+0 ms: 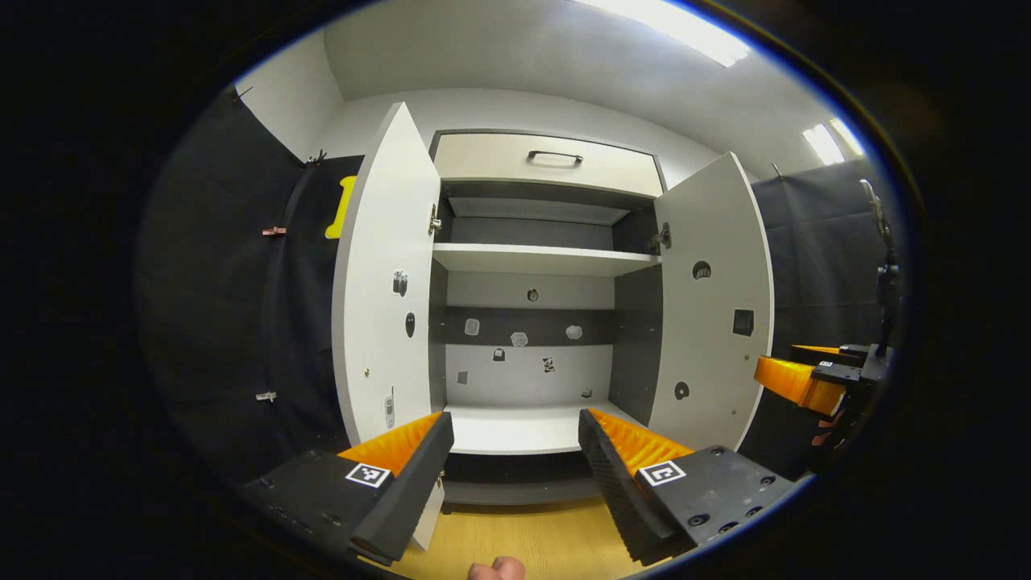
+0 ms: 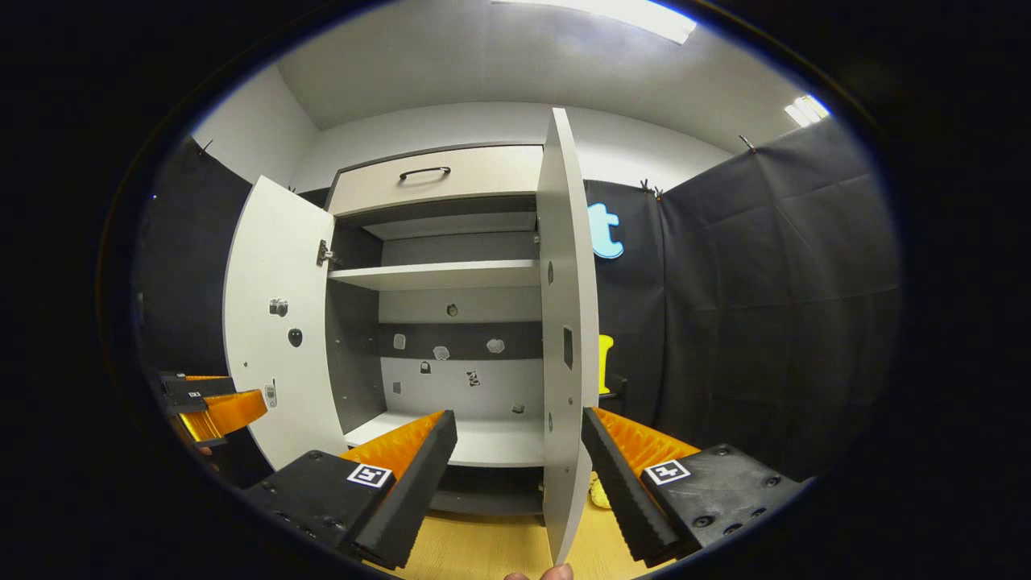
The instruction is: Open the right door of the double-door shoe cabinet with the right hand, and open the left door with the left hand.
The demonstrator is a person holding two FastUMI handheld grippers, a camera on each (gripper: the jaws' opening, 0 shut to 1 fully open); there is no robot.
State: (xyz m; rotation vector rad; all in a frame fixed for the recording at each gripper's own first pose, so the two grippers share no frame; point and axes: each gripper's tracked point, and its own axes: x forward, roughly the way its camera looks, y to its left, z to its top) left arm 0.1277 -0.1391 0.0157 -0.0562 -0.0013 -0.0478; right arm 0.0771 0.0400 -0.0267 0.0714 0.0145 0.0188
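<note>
The white shoe cabinet (image 1: 523, 258) stands with both doors swung wide. In the left gripper view the left door (image 1: 387, 282) hangs at the left and the right door (image 1: 713, 298) at the right. My left gripper (image 1: 515, 451) is open in front of the bottom shelf, its left finger (image 1: 407, 475) close to the left door's lower edge. In the right gripper view my right gripper (image 2: 519, 455) is open, and the right door's free edge (image 2: 568, 322) stands between its fingers, touching neither. The left door (image 2: 274, 330) shows at the left. The right gripper (image 1: 813, 379) shows beyond the right door, the left gripper (image 2: 213, 407) low left.
Inside are a white middle shelf (image 1: 540, 258), a bottom shelf (image 1: 515, 427) and small stickers on the back panel. A drawer with a black handle (image 1: 554, 155) tops the cabinet. Black cloth walls stand on both sides. The floor (image 1: 515, 540) is light wood.
</note>
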